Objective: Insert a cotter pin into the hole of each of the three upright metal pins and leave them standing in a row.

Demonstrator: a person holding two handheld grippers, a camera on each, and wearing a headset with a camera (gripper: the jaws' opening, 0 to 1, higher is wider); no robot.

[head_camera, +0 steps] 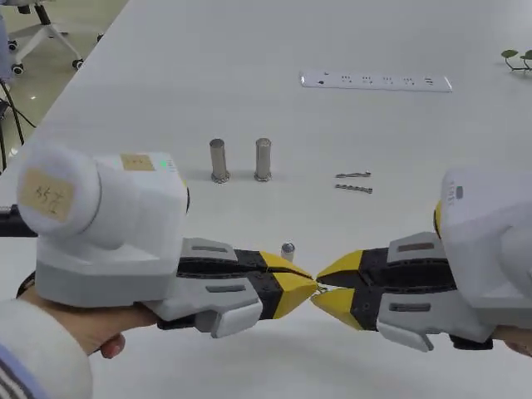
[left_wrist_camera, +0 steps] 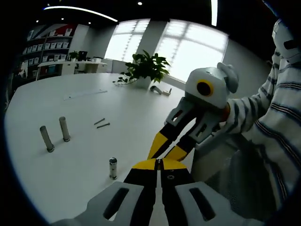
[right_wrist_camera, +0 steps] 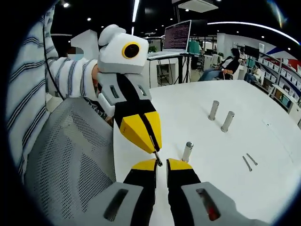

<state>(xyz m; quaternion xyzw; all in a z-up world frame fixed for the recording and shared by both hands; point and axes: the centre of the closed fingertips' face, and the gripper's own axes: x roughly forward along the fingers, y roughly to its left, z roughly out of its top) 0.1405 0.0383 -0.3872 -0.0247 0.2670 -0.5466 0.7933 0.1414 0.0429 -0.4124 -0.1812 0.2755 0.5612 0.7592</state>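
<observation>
The left tongs [left_wrist_camera: 159,163] were shut on a thin cotter pin [right_wrist_camera: 157,159]. Its free end stuck out past their yellow tips toward the right tongs [right_wrist_camera: 161,165]. The right tongs were open just a little, and that free end sat in the gap between their jaws. I could not tell if they touched it. The two tongs met nose to nose just above the surface [head_camera: 166,75].

The near post [head_camera: 288,248] stood straight up just behind that meeting spot, a bit to the left tongs' side, so the left tongs looked like the closer ones. The cotter pin seemed to run along the line of the left tongs, more flat than upright, so it lay crossways to the tall post. My guess was that it had only a short way to go to reach the top of the near post. The hole there was too small to see.

Farther back than the near post stood two more posts [head_camera: 219,160] [head_camera: 263,159], side by side. Back and to the right of the near post lay two spare cotter pins [head_camera: 353,174] [head_camera: 354,189], flat on the surface.
</observation>
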